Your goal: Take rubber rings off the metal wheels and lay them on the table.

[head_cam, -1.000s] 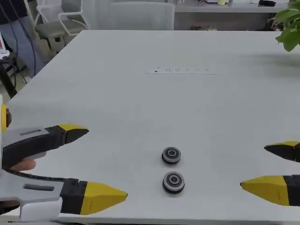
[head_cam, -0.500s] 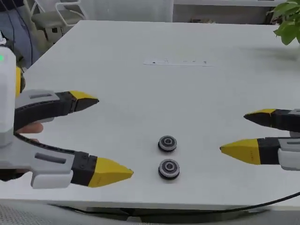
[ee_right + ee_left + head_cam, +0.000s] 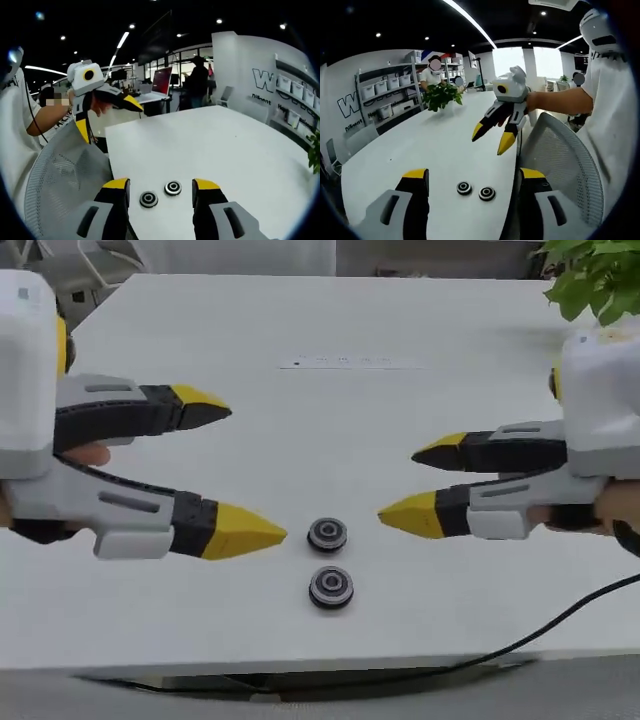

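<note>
My left claw (image 3: 257,473) hangs with its jaws spread wide, gripping nothing. My right claw (image 3: 397,483) faces it, jaws apart too, though less so. The two metal wheels (image 3: 327,534) lie on the worktop (image 3: 300,440) between both claws, touching neither. One is level with the lower tips, the other wheel (image 3: 331,587) just nearer me. The dark rubber rings (image 3: 314,590) are on both.

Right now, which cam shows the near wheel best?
Head view: the near wheel sits unobstructed, seen from above, with its dark outer ring and metal hub distinct. The left gripper view shows it small and at a low angle between the jaws; the right gripper view shows much the same.
</note>
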The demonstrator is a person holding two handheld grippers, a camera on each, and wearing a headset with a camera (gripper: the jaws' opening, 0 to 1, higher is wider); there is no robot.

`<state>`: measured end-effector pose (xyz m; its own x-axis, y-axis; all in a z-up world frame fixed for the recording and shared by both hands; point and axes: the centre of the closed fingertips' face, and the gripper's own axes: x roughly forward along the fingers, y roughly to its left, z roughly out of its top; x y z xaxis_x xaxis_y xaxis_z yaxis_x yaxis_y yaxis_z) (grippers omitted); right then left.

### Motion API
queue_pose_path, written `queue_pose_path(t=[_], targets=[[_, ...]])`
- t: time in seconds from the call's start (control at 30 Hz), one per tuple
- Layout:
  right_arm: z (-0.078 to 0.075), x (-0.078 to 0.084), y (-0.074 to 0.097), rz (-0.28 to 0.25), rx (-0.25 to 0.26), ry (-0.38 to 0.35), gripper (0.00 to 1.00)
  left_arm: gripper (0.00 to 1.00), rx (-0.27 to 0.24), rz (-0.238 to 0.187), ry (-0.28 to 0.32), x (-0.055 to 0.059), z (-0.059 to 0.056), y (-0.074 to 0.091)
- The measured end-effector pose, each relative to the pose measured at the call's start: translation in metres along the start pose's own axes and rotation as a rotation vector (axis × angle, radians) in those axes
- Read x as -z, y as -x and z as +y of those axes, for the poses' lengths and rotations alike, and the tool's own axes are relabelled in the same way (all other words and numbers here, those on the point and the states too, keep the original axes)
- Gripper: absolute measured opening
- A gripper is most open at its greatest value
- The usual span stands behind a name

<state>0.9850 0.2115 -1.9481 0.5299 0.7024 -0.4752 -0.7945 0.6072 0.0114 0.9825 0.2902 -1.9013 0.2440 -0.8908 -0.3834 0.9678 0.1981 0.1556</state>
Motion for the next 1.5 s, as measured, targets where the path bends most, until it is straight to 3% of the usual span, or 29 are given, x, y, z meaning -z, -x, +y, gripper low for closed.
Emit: queue_pose_path(t=[0.2, 0.27, 0.4, 0.5, 0.6, 0.7, 0.87, 0.97, 1.07, 1.13, 1.3, 1.37, 1.5], targets=[[0.005, 0.006, -0.02, 0.053, -0.065, 0.023, 0.46, 0.68, 0.076, -0.033, -0.023, -0.005, -0.001, -0.025], [0.004, 0.012, -0.027, 0.073, -0.068, 0.033, 0.45, 0.64, 0.088, -0.009, -0.053, 0.002, 0.001, -0.033], [0.008, 0.032, -0.04, 0.134, -0.104, 0.051, 0.4, 0.59, 0.121, 0.012, -0.057, 0.016, 0.002, -0.05], [0.01, 0.041, -0.048, 0.158, -0.124, 0.07, 0.41, 0.53, 0.111, 0.018, -0.059, 0.028, 0.005, -0.062], [0.008, 0.053, -0.056, 0.199, -0.146, 0.12, 0.37, 0.5, 0.114, 0.065, -0.074, 0.045, 0.004, -0.071], [0.008, 0.063, -0.063, 0.21, -0.156, 0.117, 0.36, 0.5, 0.109, 0.087, -0.091, 0.057, 0.002, -0.079], [0.019, 0.083, -0.066, 0.243, -0.203, 0.135, 0.34, 0.46, 0.101, 0.098, -0.113, 0.067, -0.002, -0.085], [0.022, 0.096, -0.069, 0.275, -0.211, 0.144, 0.32, 0.44, 0.108, 0.092, -0.095, 0.074, -0.01, -0.09], [0.021, 0.107, -0.071, 0.31, -0.194, 0.168, 0.28, 0.44, 0.139, 0.12, -0.09, 0.085, -0.02, -0.093], [0.022, 0.111, -0.072, 0.317, -0.192, 0.156, 0.27, 0.44, 0.152, 0.147, -0.156, 0.092, -0.023, -0.094], [0.021, 0.109, -0.074, 0.296, -0.18, 0.103, 0.26, 0.33, 0.167, 0.155, -0.124, 0.104, -0.029, -0.1], [0.021, 0.108, -0.075, 0.285, -0.175, 0.08, 0.25, 0.32, 0.171, 0.176, -0.126, 0.112, -0.029, -0.103], [0.024, 0.111, -0.076, 0.297, -0.18, 0.089, 0.23, 0.21, 0.157, 0.167, -0.116, 0.112, -0.022, -0.105]])
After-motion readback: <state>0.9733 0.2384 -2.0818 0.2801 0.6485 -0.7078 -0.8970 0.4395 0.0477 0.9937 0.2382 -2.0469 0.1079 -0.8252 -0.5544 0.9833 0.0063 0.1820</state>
